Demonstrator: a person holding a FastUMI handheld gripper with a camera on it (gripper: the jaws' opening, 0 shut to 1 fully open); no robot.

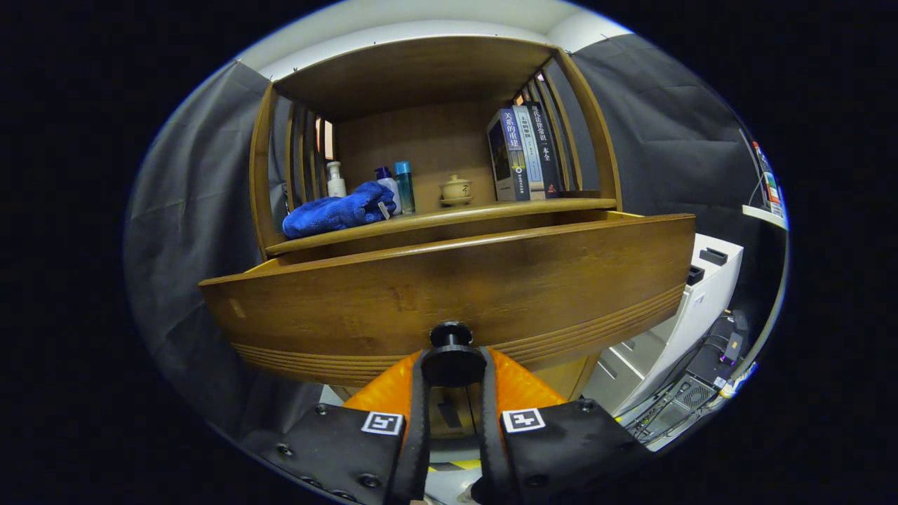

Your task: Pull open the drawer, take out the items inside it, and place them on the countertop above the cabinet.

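- Gripper (452, 365): its two black fingers (419, 414) are closed on the round black knob (452, 351) at the middle of the drawer front, one finger pressed to each side of the knob.
- Drawer (449, 287): the wooden front is seen standing forward of the cabinet, its top edge clear of the countertop lip, so the drawer is judged partly open. The inside is hidden behind the front panel; what lies in it cannot be told.
- Countertop (449, 214): the shelf surface above the drawer, where the items are to be set. A blue towel (337, 210) is laid at its left end, with bottles (393, 186) just behind it, a small lidded cup (456, 189) near the middle, and books (523, 154) upright at the right.
- Step in hand: the pull on the knob. A good pull is judged to be one kept straight back along the drawer's run, level, with the grip held firm, so that the knob is not twisted out from between the fingers and the drawer is not jammed sideways.
- Extent of pull: the drawer is best drawn far enough for its contents to be reached from above, yet not so far that it drops off its runners.
- Free room for the items is seen on the countertop between the cup and the towel, and ahead of the cup.
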